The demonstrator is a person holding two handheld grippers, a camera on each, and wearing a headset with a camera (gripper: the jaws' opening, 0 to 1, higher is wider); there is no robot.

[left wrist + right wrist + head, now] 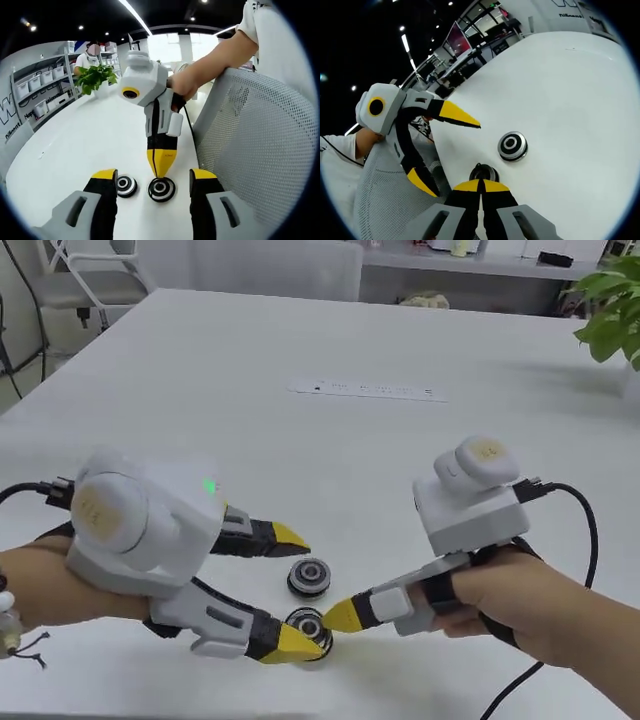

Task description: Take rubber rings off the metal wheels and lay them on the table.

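On the counter (330,460), left claw (298,590) gapes around the near wheel (305,625) — right claw (340,617), pressed together, noses its rim; unbraced, it could skid.

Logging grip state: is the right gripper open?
No: in the right gripper view, the right gripper's yellow-tipped jaws are pressed together, with their tips at the near metal wheel.

Open-plan office or lab workspace, not a home. Big white table (300,440) with a power strip (368,391) far across it, mesh office chair (250,150) at the near edge, potted plant (612,310) far right. Shelves (42,95) of storage bins along one wall. Dark open ceiling with strip lights (135,17) and spotlights.
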